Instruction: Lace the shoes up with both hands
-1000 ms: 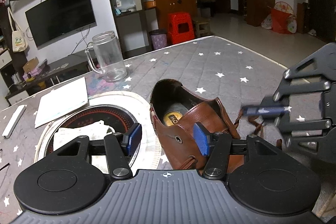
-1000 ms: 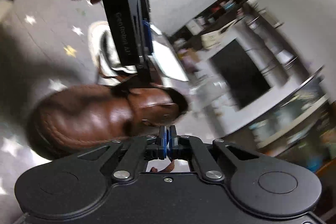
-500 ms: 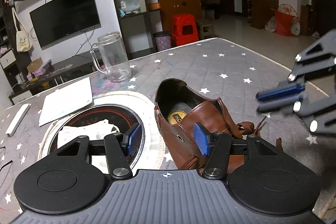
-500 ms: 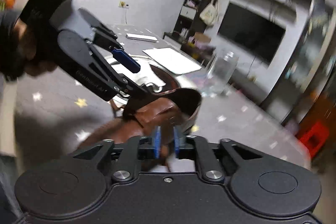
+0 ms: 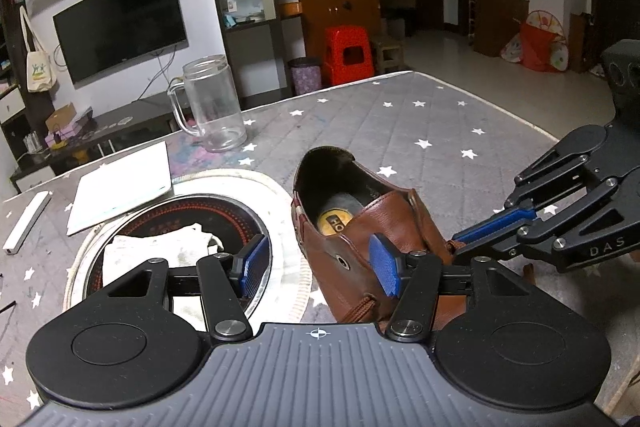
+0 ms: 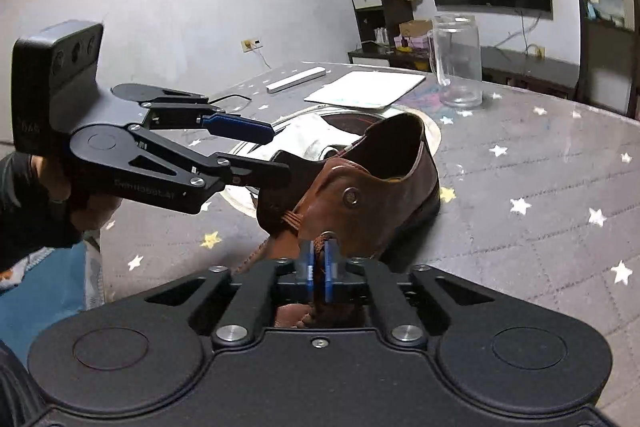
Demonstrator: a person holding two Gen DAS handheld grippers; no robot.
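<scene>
R claw (image 6: 317, 270) pinched the soft, limp lace (image 6: 320, 247) near the eyelet; L claw (image 5: 318, 265) gaped beside the stiff shoe (image 5: 360, 223).

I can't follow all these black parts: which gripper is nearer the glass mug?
Left. The left gripper straddles the side of the shoe that faces the glass mug. The right gripper, shut on the lace, sits on the shoe's far side.
</scene>
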